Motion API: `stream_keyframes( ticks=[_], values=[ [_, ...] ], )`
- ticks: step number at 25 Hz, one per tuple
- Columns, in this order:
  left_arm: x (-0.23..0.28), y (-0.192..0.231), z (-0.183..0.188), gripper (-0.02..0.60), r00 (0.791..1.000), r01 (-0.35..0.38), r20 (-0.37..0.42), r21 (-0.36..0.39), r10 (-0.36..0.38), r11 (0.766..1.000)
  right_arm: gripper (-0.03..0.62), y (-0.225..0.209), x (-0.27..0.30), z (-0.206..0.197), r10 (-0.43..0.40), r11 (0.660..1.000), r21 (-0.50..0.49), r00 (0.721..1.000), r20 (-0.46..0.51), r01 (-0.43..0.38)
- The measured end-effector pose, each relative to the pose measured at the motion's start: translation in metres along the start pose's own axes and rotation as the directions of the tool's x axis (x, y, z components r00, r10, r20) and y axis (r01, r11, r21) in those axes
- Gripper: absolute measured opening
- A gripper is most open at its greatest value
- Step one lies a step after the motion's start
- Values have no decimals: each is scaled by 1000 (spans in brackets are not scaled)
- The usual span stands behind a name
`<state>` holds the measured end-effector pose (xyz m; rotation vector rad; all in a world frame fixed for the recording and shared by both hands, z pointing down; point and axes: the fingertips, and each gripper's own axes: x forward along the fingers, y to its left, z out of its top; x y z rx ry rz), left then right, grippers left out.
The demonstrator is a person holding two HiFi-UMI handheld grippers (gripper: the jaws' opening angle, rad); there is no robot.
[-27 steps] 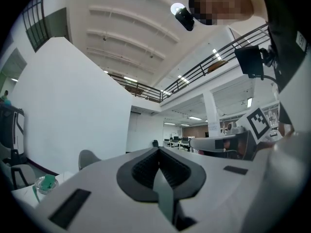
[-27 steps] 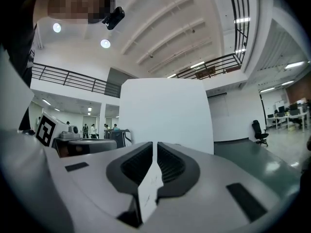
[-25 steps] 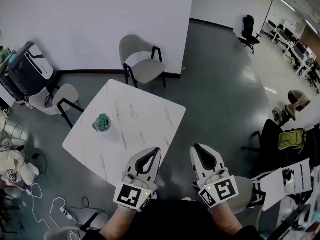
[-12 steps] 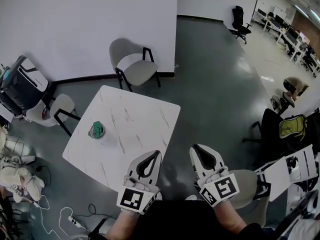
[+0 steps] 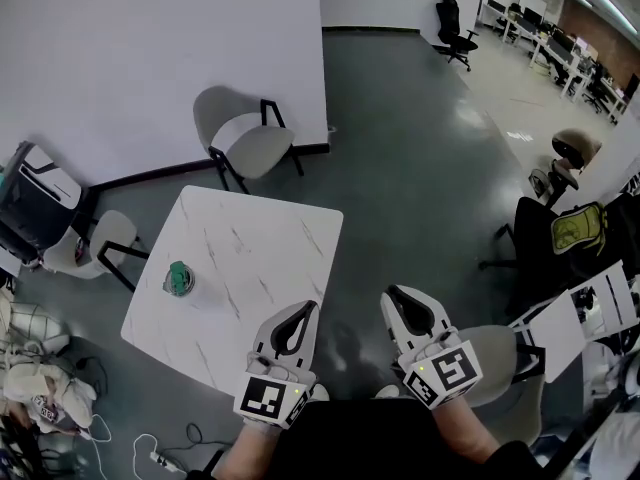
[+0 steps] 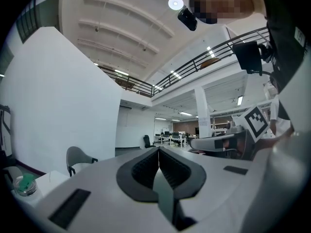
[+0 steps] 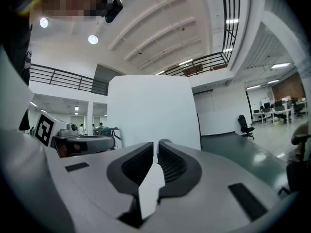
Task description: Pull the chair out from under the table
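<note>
A white marble table (image 5: 250, 258) stands ahead and to the left of both grippers. One grey chair with black legs (image 5: 245, 138) stands off its far corner by the wall, also in the left gripper view (image 6: 77, 157). Another grey chair (image 5: 95, 243) sits at the table's left corner. A third grey seat (image 5: 500, 363) is close on my right. My left gripper (image 5: 308, 306) hovers over the table's near edge, shut and empty (image 6: 158, 149). My right gripper (image 5: 392, 294) hangs over the floor beside the table, shut on nothing (image 7: 156, 143).
A green-lidded cup (image 5: 181, 278) rests on the table's left part. A dark suitcase (image 5: 30, 203) and bags (image 5: 30, 388) crowd the left wall, with cables on the floor. A black office chair with a yellow-green item (image 5: 570, 233) stands at right. White wall (image 5: 150, 58) behind.
The table, chairs and wall have slid left and slightly down in the head view. Both grippers keep their place in the picture, side by side and shut.
</note>
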<state>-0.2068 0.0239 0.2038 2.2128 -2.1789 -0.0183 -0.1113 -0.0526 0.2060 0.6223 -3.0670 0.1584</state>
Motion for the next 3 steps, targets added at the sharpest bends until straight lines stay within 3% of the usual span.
stream_keyframes(
  ticks=[3],
  values=[
    [9,-4,-3,6,1000,10,-6,-3,-10,1000,28,-10,-2,0,-9,1000,4,1000,-1,9]
  ],
)
